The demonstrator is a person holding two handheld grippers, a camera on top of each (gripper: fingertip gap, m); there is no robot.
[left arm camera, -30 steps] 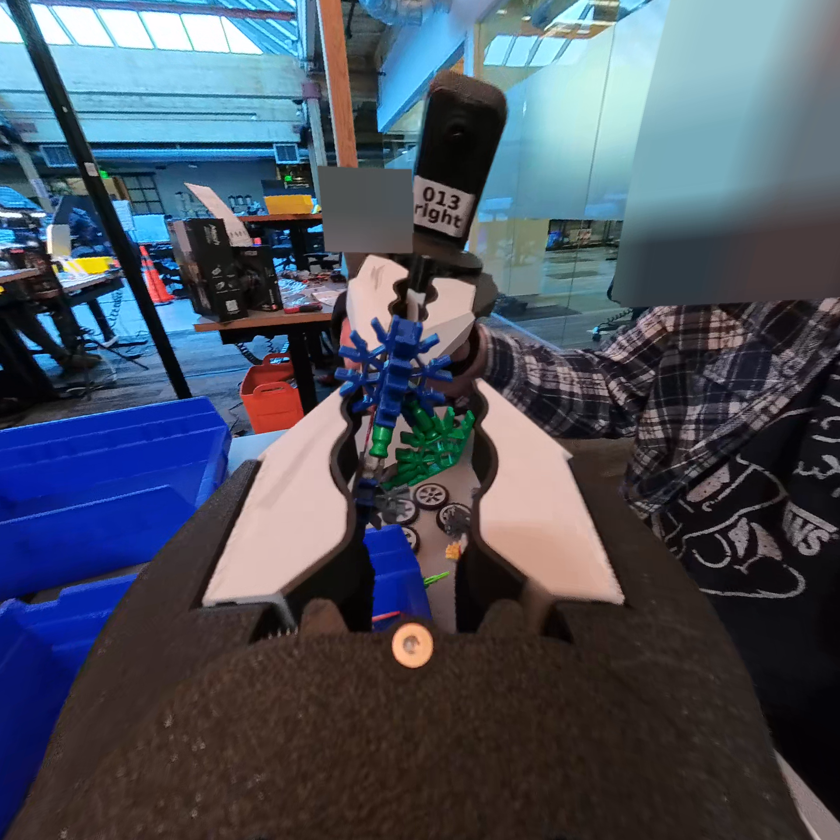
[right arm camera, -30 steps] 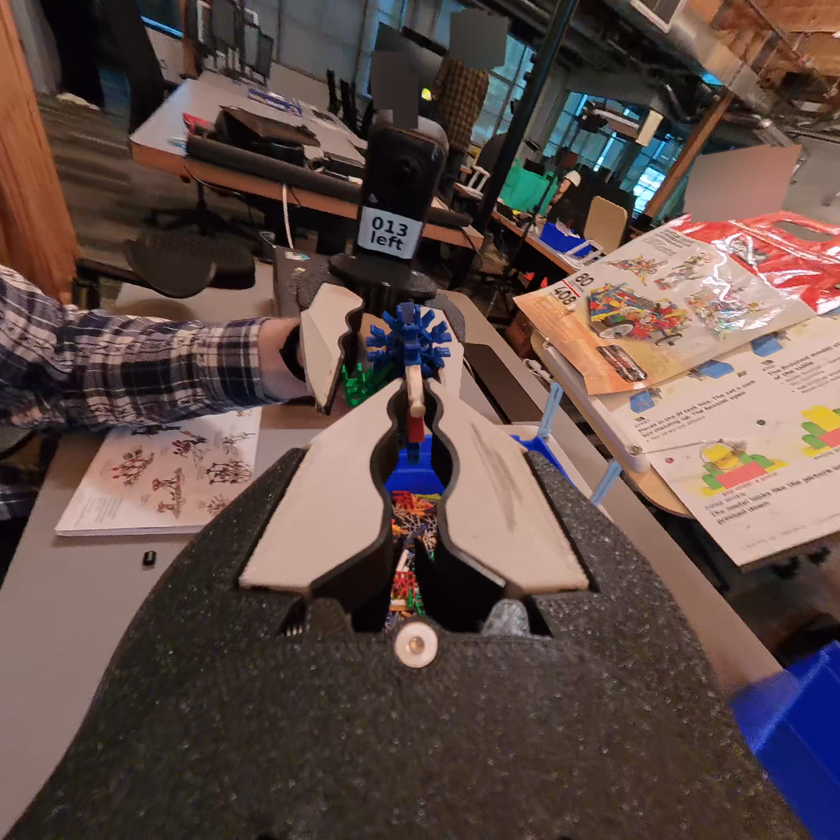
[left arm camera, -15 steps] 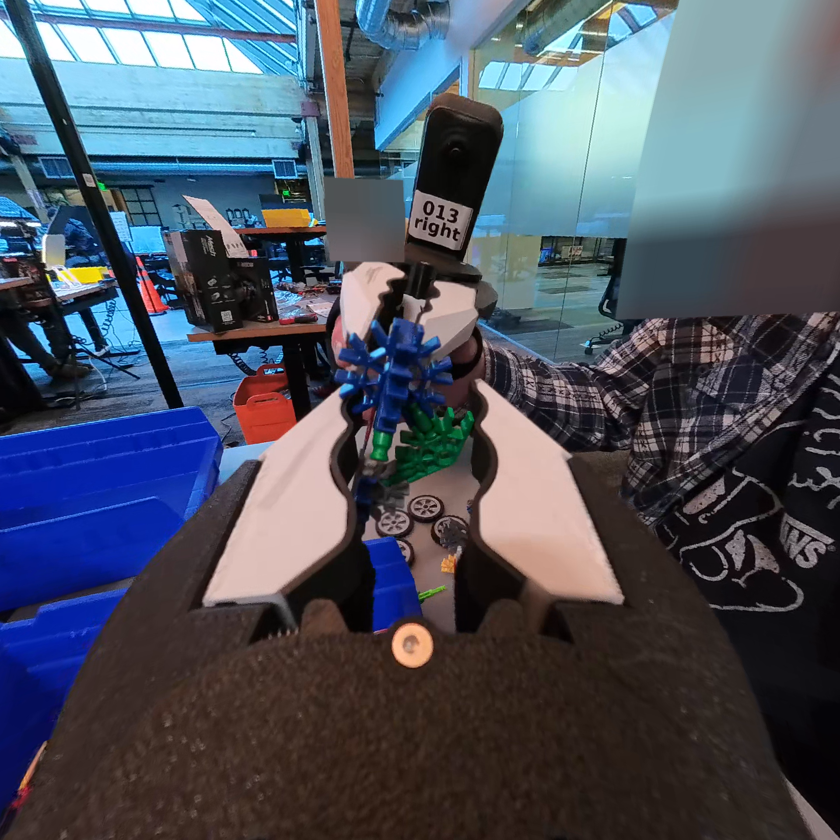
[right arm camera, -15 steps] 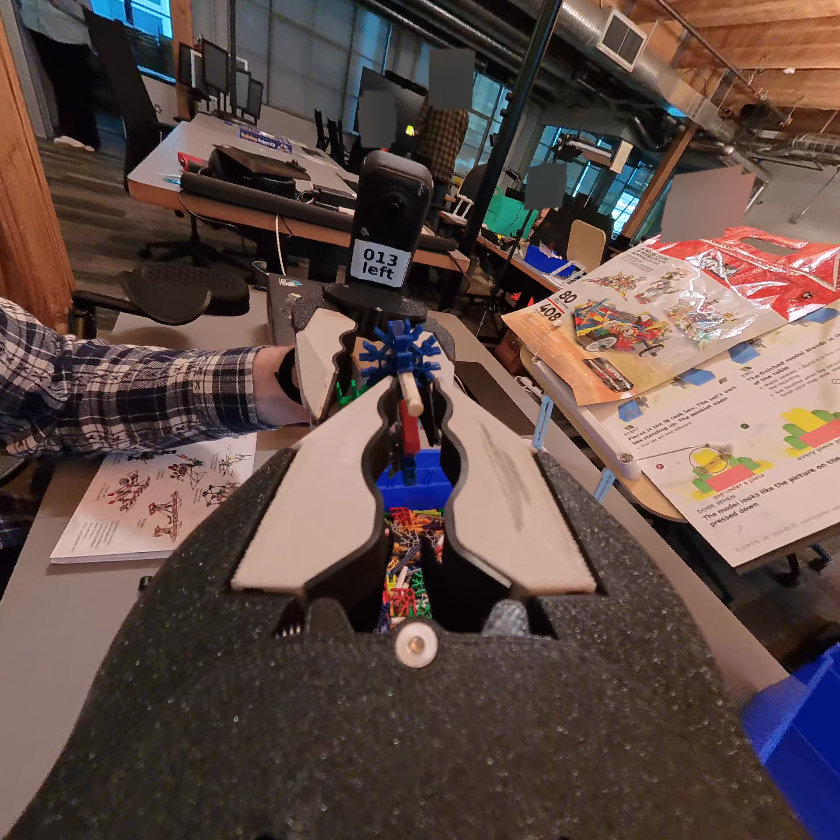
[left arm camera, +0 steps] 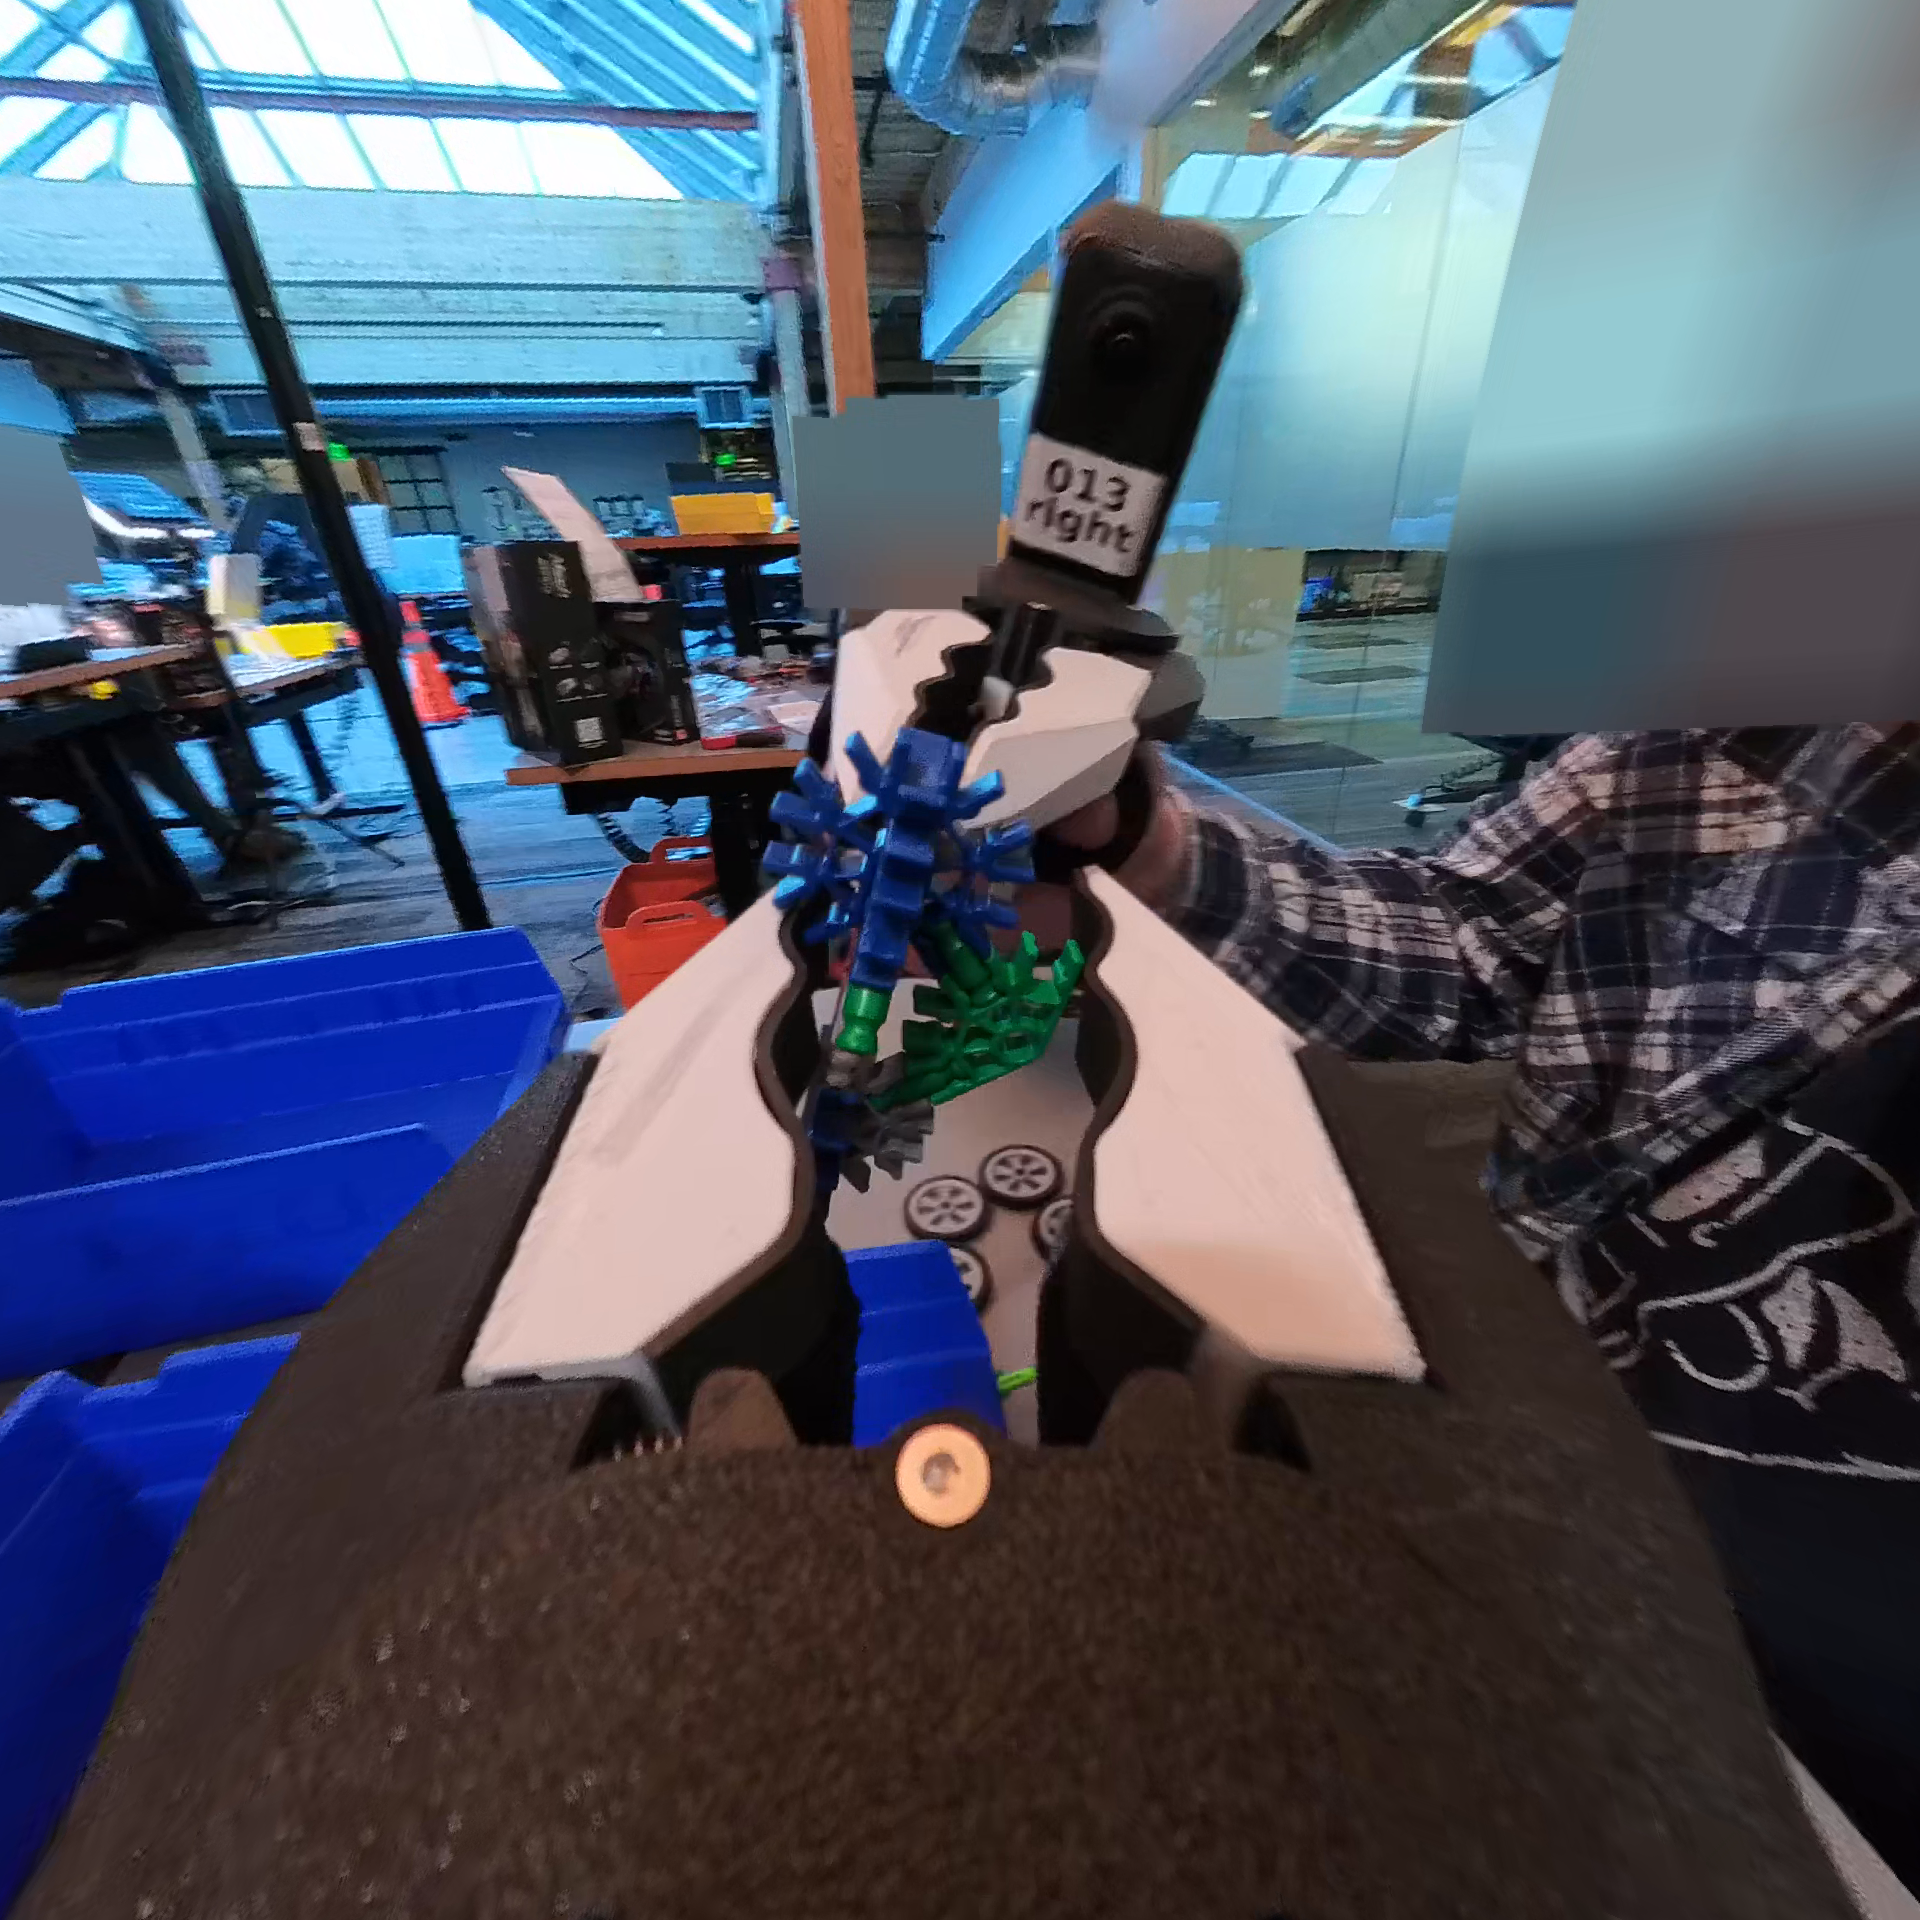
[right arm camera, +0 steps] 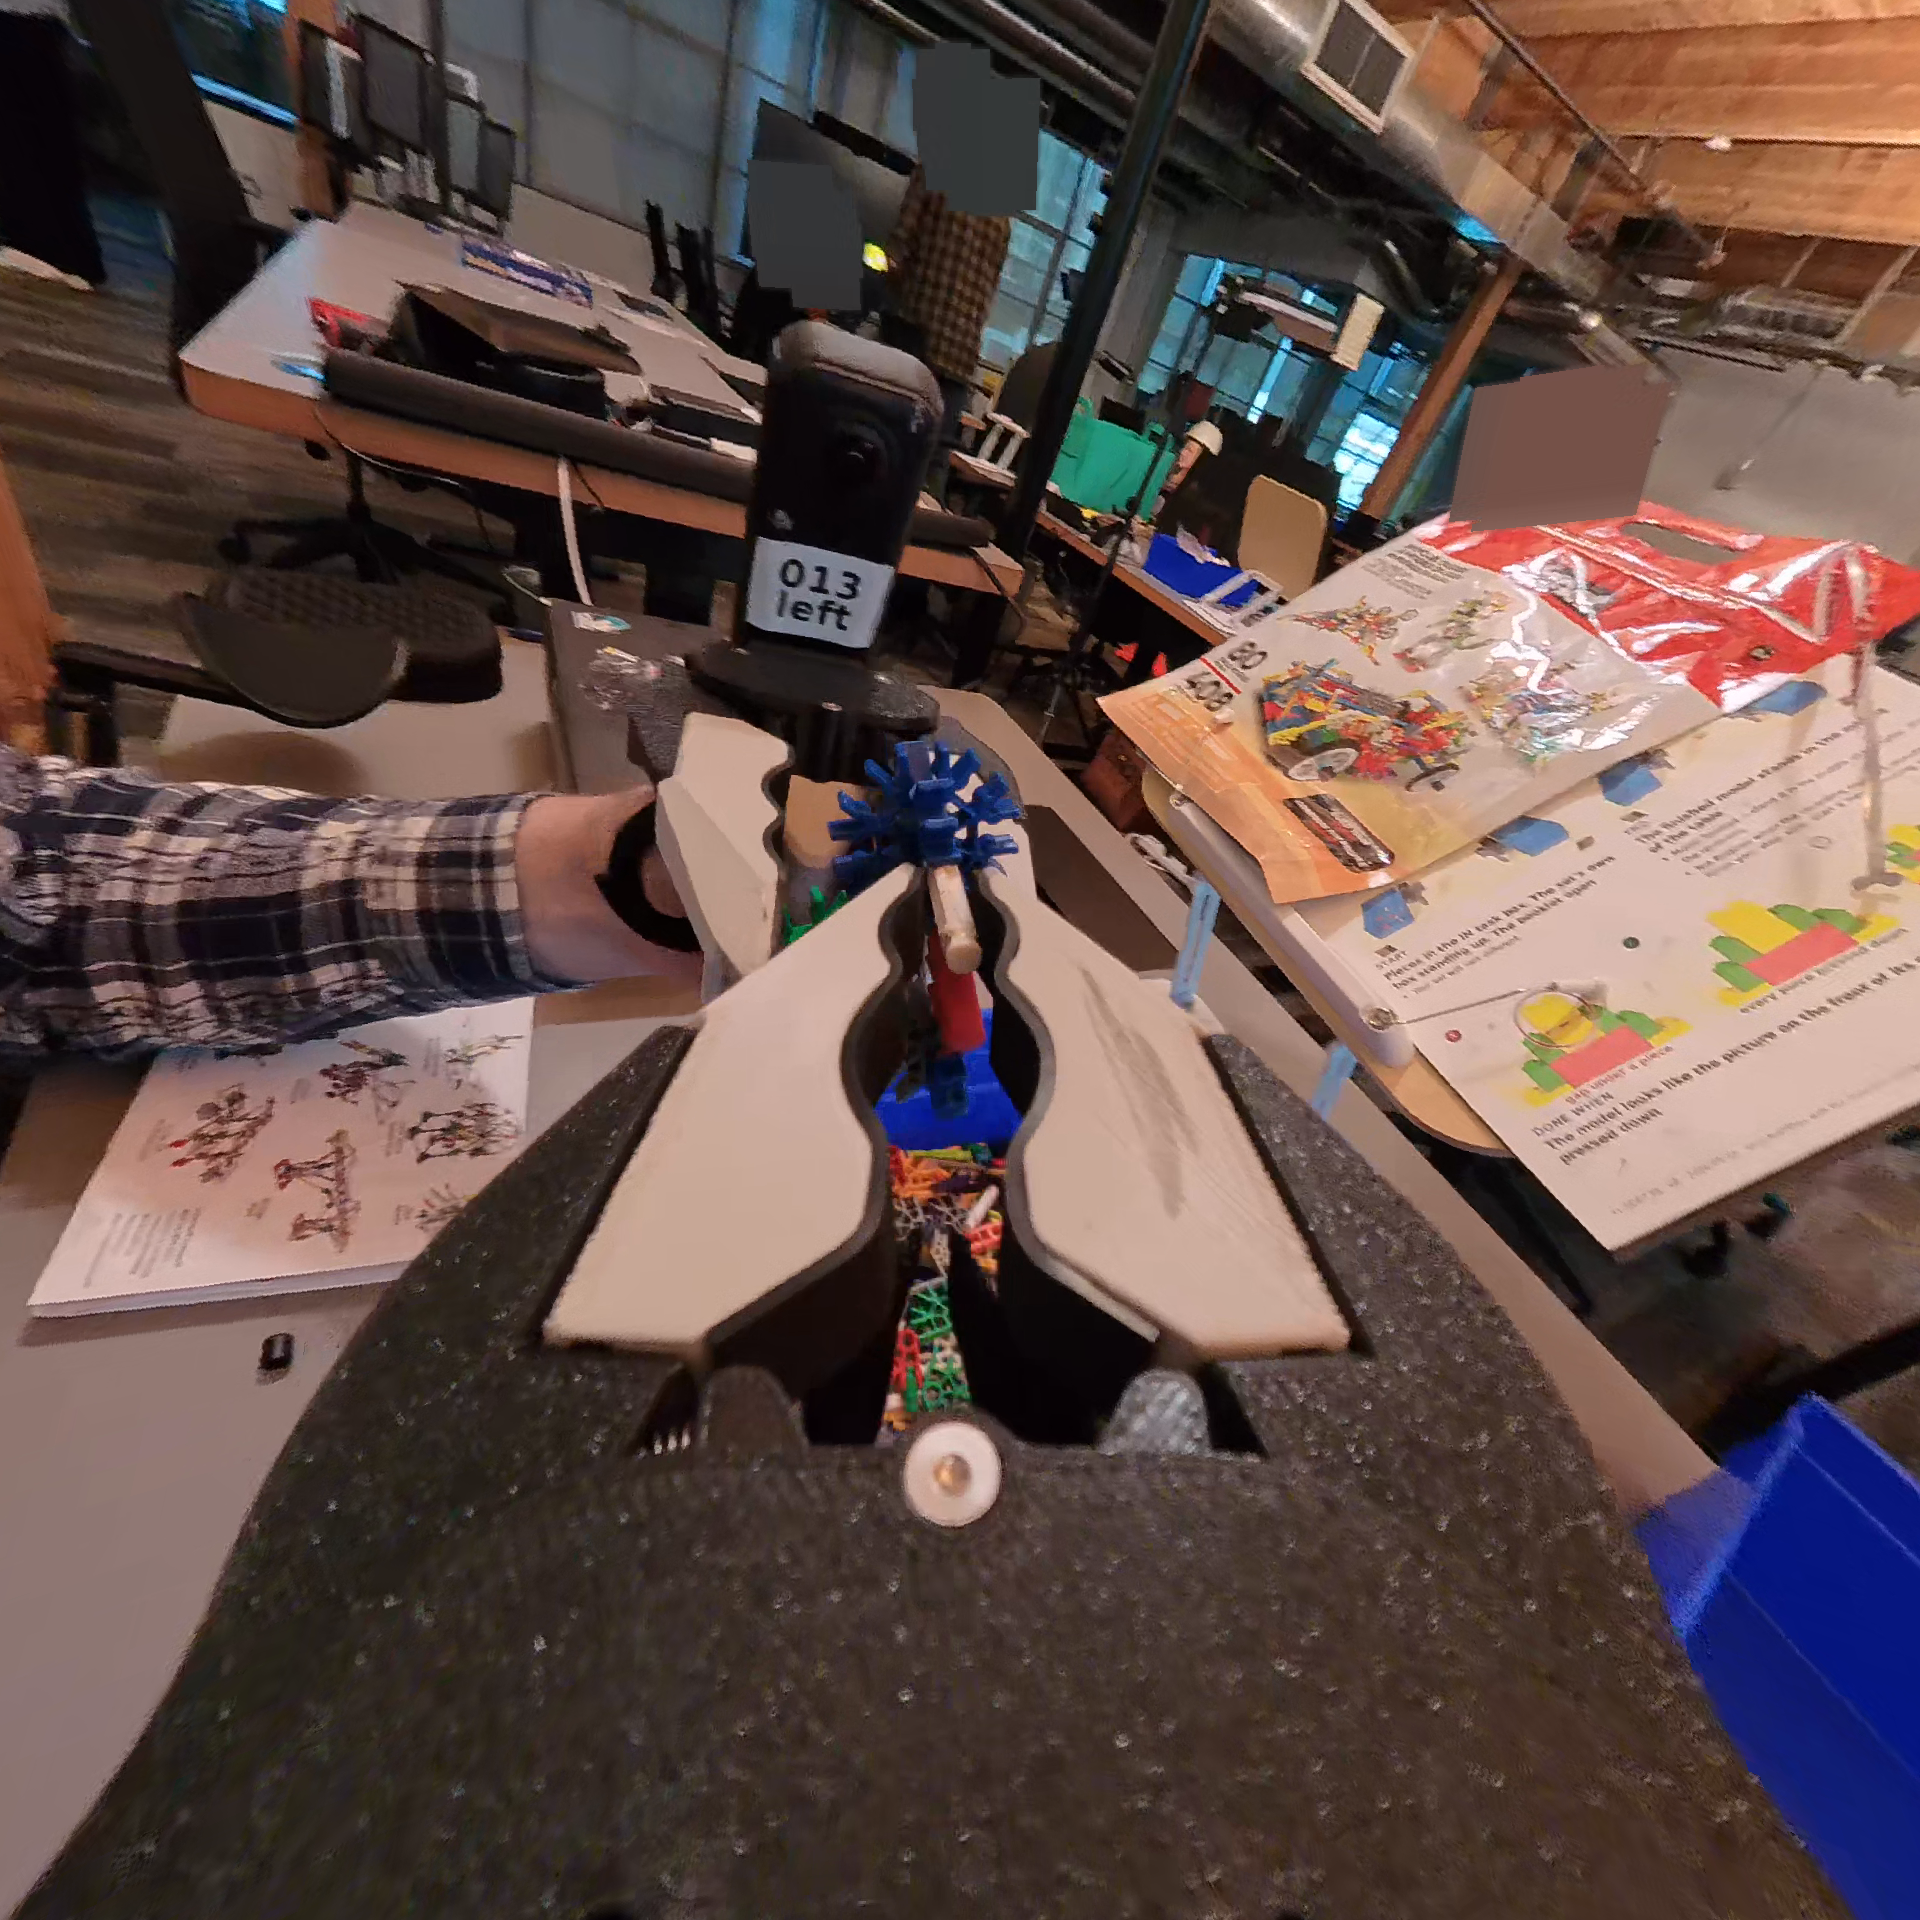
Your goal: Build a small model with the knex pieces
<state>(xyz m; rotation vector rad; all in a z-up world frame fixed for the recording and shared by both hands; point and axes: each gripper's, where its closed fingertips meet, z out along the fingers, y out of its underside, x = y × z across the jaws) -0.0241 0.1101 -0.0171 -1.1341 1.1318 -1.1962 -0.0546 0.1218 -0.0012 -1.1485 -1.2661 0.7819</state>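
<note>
A toy assembly of blue snowflake connectors [left arm camera: 894, 831], a green rod [left arm camera: 862, 1013] and green connectors [left arm camera: 987, 1023] hangs in the air between both grippers. My left gripper [left arm camera: 935, 904] has its jaws part closed around the assembly, which touches both fingers. My right gripper [right arm camera: 920, 883] is shut on a white rod [right arm camera: 951, 909] that plugs into the blue connectors [right arm camera: 925, 810]. A red rod [right arm camera: 956, 997] hangs under it. The right gripper [left arm camera: 992, 717] faces me in the left wrist view. One left finger [right arm camera: 717, 821] shows in the right wrist view.
Blue bins [left arm camera: 260, 1091] stand at the left. Small black wheels [left arm camera: 1018, 1174] lie on the table below. A blue bin of coloured pieces [right arm camera: 935, 1195] is under the grippers. A booklet [right arm camera: 291, 1143] lies left, a tilted board with sheets [right arm camera: 1662, 935] stands right. My two grippers' fingertips are within a few centimetres of each other.
Both grippers have drifted slightly upward together with the assembly. Neither grip has changed.
</note>
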